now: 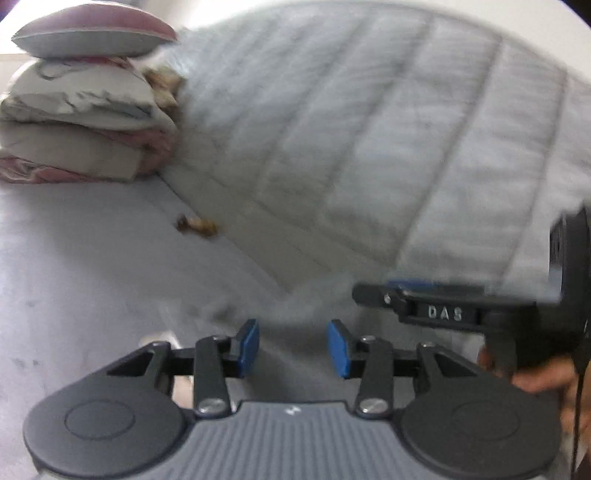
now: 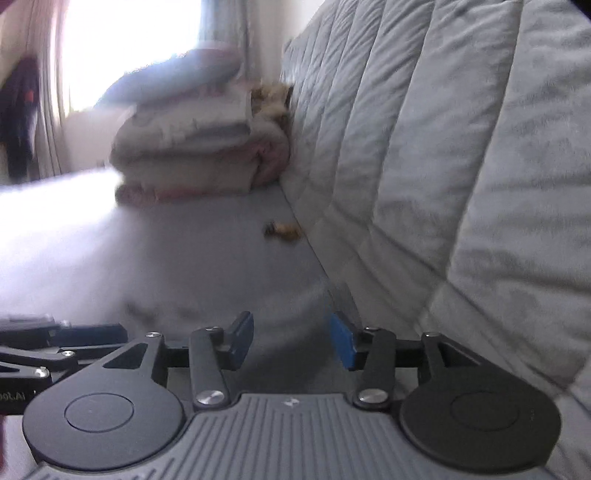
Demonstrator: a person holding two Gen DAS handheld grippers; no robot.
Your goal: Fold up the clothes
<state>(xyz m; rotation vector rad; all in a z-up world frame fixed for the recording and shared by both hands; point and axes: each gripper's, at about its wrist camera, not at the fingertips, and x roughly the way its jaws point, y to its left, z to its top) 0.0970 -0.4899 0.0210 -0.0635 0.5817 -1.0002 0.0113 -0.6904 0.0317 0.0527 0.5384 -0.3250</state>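
Two claws hover low over the pale grey sofa seat, both with jaws apart and nothing between the blue pads. The left claw fills the bottom centre of its view; the right claw does the same in its own, and its black body also shows at the lower right of the left view, so the pair sit side by side, close together, likely because a garment is usually handled with both at once.

No loose garment shows between or just ahead of the jaws. The task's thing that can be seen is a stack of folded cloth in beige, grey and pink, at the upper left of the left view and left of centre in the right view, pushed against the quilted light grey sofa back, probably to keep the seat free. A grey and pink cushion rests on top of it. Whether this pile is finished work or merely stored bedding cannot be told; both pictures are blurred.

A small brown crumpled object lies on the seat near the backrest crease, too blurred to identify.
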